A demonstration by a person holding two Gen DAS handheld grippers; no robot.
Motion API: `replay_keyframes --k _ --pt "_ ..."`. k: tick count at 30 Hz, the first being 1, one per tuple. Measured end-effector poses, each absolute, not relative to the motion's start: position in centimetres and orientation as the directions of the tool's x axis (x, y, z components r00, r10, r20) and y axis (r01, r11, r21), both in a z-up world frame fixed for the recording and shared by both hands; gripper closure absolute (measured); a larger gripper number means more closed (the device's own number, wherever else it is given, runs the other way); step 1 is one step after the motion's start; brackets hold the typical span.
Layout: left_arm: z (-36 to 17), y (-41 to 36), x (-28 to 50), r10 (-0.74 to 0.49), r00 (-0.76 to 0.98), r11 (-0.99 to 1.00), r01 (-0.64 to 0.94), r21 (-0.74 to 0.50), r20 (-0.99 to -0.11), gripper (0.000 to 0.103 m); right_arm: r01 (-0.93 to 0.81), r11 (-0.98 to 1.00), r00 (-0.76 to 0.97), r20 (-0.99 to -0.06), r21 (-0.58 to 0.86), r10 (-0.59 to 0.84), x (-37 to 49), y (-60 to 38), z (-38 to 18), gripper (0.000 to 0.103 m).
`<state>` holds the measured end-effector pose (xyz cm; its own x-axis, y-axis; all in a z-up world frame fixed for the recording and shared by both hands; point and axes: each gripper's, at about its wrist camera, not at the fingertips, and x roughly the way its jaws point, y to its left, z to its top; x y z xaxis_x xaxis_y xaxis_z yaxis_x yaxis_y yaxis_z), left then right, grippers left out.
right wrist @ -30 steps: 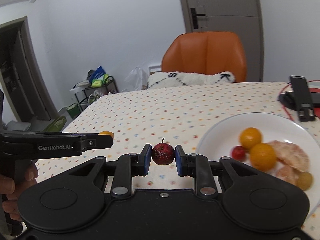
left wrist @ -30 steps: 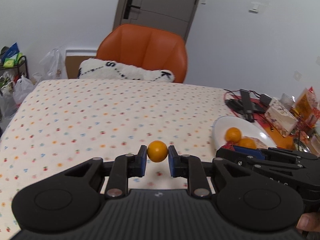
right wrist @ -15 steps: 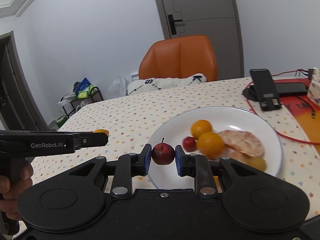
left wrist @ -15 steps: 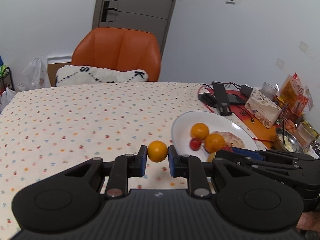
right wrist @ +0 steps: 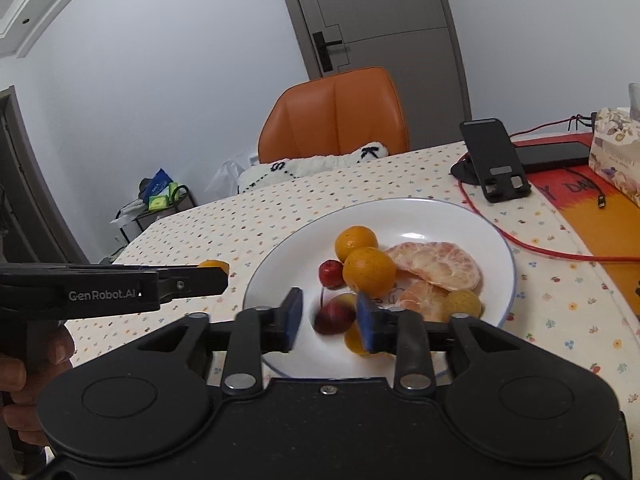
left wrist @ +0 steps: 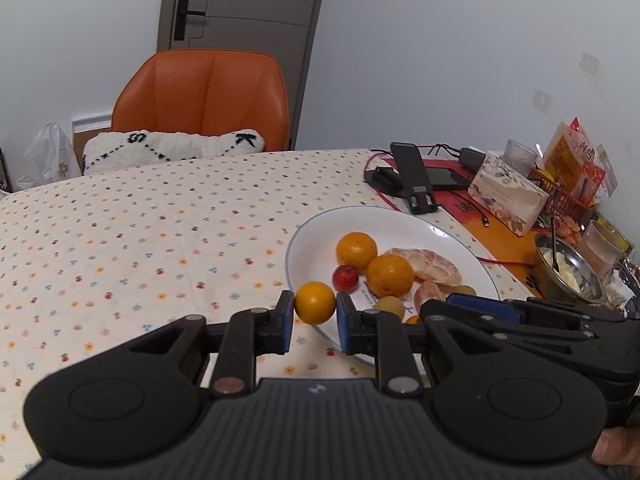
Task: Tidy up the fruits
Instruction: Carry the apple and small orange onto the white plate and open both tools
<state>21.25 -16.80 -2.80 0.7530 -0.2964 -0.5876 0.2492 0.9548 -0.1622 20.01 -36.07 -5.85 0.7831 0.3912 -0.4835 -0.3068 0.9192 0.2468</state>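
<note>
Just at the near-left rim of the white plate (left wrist: 448, 236), the left gripper (left wrist: 315, 316) is clamped on a small orange (left wrist: 315, 303). Over the plate's near part, the right gripper (right wrist: 329, 319) has its fingers spread wide; a blurred dark red fruit (right wrist: 334, 316) sits between them, beside the oranges and peeled segments (right wrist: 438, 264).
</note>
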Motion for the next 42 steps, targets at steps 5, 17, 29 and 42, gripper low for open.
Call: replay_keyframes --k 5,17,29,42 --pt "-3.0 -17.5 21.6 -0.298 0.749 0.954 0.256 -0.157 -0.591 0.082 -0.275 0.925 0.793 -0.482 0.262 0.372 20.1 -37.4 -6.1 0.062" --pt "-2.7 -17.7 21.9 -0.293 0.751 0.956 0.249 -0.157 -0.592 0.068 -0.257 0.929 0.796 -0.487 0.266 0.36 20.1 -38.1 -6.2 0.062" --pt "-2.1 -14.9 20.5 -0.251 0.772 0.968 0.19 -0.164 -0.584 0.04 -0.277 0.929 0.791 -0.49 0.247 0.366 19.6 -36.7 -5.5 0.058" --pt "-1.5 -12.0 18.5 -0.176 0.786 0.982 0.101 -0.158 -0.593 0.024 -0.284 0.932 0.796 -0.487 0.224 0.359 18.0 -35.1 -4.1 0.041"
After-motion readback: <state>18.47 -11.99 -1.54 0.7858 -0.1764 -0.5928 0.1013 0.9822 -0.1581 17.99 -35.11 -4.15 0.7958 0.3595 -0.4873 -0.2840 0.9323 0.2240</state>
